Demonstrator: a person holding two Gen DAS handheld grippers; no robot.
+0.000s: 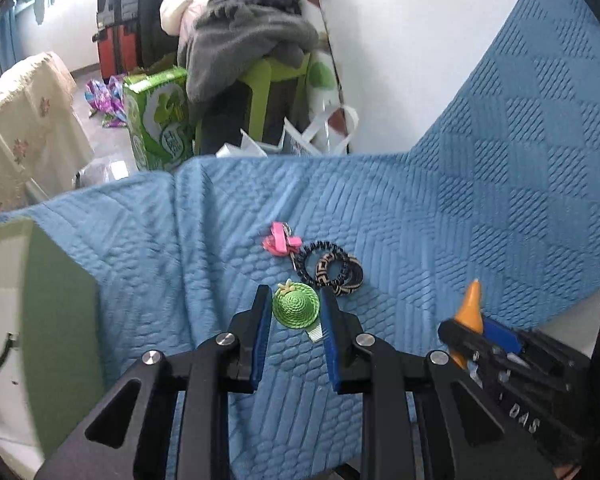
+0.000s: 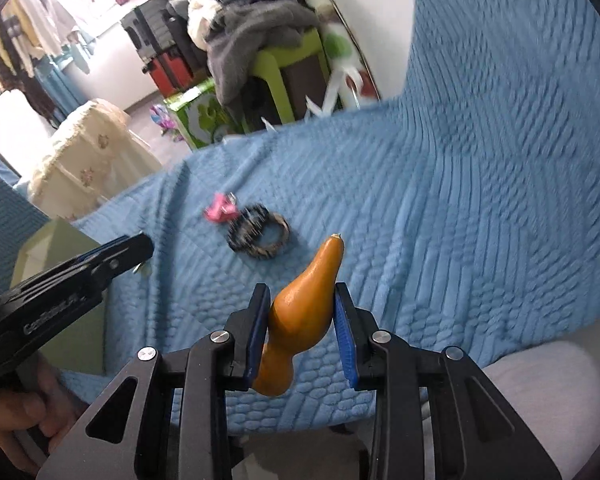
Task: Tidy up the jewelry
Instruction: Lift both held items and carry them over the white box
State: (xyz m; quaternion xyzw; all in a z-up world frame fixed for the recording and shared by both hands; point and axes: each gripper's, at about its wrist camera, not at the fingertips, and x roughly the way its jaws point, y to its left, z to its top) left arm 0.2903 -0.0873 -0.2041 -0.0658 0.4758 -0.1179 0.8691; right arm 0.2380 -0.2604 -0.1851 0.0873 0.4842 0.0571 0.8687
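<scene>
My left gripper (image 1: 294, 294) is shut on a small green straw-hat hair clip (image 1: 295, 305), held over the blue quilt (image 1: 420, 220). Beyond it lie a pink clip (image 1: 280, 239), a black spiral hair tie (image 1: 320, 258) and a tan patterned hair ring (image 1: 340, 274). My right gripper (image 2: 302, 292) is shut on an orange gourd-shaped ornament (image 2: 300, 320), its tip pointing up and away. The gourd (image 1: 470, 312) and right gripper show at the right in the left wrist view. The hair ties (image 2: 258, 236) and pink clip (image 2: 220, 208) lie ahead in the right wrist view.
A pale green box (image 1: 40, 340) stands at the left edge of the quilt, also in the right wrist view (image 2: 60, 280). The left gripper's body (image 2: 60, 296) crosses the left side. Beyond the quilt are a green stool (image 1: 276, 80), clothes and a green carton (image 1: 156, 120).
</scene>
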